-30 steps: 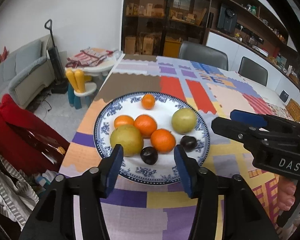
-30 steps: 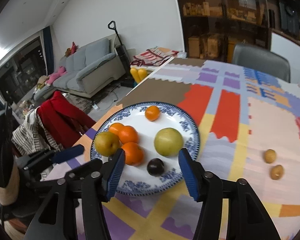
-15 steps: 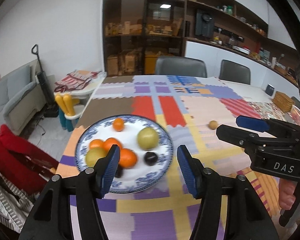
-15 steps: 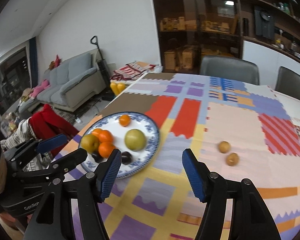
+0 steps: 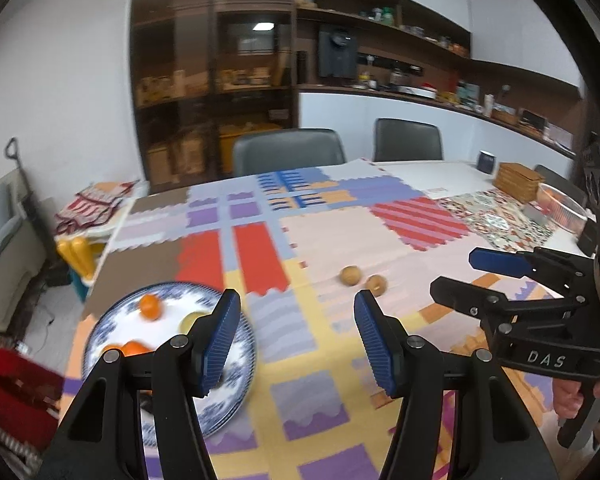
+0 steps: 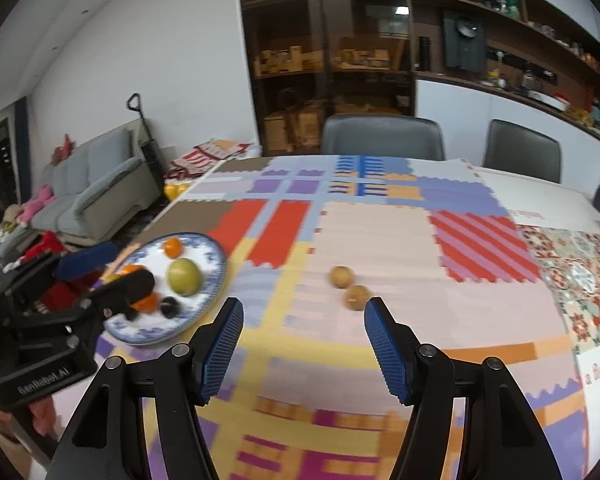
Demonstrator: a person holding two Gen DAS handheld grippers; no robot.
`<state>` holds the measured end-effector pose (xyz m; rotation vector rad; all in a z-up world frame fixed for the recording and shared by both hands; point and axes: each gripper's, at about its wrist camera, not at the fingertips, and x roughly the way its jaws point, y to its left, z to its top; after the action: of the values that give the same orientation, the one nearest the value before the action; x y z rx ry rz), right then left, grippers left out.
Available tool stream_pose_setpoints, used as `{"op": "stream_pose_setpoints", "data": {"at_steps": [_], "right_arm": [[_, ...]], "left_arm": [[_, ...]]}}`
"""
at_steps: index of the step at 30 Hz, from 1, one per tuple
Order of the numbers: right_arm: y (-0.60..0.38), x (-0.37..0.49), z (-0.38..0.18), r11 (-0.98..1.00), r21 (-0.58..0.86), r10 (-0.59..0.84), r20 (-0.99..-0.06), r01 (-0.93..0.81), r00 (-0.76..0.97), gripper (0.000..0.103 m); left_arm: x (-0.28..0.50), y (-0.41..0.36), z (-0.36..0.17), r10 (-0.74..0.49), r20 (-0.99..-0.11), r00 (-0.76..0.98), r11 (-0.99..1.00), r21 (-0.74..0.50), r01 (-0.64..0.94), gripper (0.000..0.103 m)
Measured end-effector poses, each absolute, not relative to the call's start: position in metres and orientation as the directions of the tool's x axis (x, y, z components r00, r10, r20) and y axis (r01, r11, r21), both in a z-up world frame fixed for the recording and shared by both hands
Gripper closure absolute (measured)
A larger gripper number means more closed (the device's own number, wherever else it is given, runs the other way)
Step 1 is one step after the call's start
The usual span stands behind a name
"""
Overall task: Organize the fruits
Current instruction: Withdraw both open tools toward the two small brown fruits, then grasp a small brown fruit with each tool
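**Now both grippers hang open above the cloth, nothing between the jaws**

Your left gripper (image 5: 296, 330) sits at the bottom centre of its own view, its blue pads parted to a middling gap with only the patterned tablecloth (image 5: 292, 240) showing through. Those jaws have just been opening, and nothing lies between them. Your right gripper (image 6: 304, 336) looks much the same in its own view: the jaws have just been widening, they stand moderately apart, and they close on nothing.

You can see the blue-and-white plate (image 6: 216, 276) at the left of the right wrist view, lying on the cloth near the table's edge. It carries a pale green fruit (image 6: 185, 276), a small orange (image 6: 173, 247) toward its far rim, more oranges partly hidden behind your left gripper's body, and a dark plum (image 6: 169, 306) near the front rim. In the left wrist view the plate (image 5: 100, 328) is blurred at the lower left, partly behind the left finger.

Two small brown fruits (image 6: 342, 277) (image 6: 357, 297) lie off the plate, just beside each other on the pink patch of the cloth, around the middle of the right view and just above the right pad. In the left view the same pair (image 5: 350, 275) (image 5: 376, 284) sits right of centre, well apart from the plate.
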<state>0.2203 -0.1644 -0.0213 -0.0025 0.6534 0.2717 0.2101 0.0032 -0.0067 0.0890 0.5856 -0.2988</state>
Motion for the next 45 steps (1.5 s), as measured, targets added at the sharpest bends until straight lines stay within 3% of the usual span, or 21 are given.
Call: {"op": "stream_pose_setpoints", "data": {"at_steps": [10, 18, 34, 42, 45], "right_arm": [[-0.187, 0.249, -0.041, 0.98, 0.053, 0.182, -0.624, -0.191, 0.76, 0.039], [-0.191, 0.275, -0.069, 0.981, 0.053, 0.173, -0.666, -0.186, 0.725, 0.04], [-0.189, 0.329, -0.116, 0.968, 0.131, 0.238, -0.74, -0.213, 0.629, 0.054], [-0.191, 0.344, -0.127, 0.965, 0.152, 0.254, -0.749, -0.214, 0.613, 0.061], [-0.192, 0.347, -0.127, 0.961, 0.162, 0.268, -0.744, -0.224, 0.612, 0.07]], "left_arm": [[0.262, -0.03, -0.019, -0.366, -0.595, 0.716, 0.887, 0.009, 0.461, 0.045], [0.316, -0.052, -0.048, -0.391, -0.692, 0.606, 0.83, 0.019, 0.557, 0.051], [0.378, -0.081, -0.098, -0.375, -0.821, 0.43, 0.754, 0.0, 0.657, 0.067], [0.39, -0.087, -0.105, -0.391, -0.842, 0.373, 0.737, -0.044, 0.674, 0.067], [0.392, -0.089, -0.105, -0.401, -0.841, 0.363, 0.738, -0.062, 0.672, 0.068]]}}
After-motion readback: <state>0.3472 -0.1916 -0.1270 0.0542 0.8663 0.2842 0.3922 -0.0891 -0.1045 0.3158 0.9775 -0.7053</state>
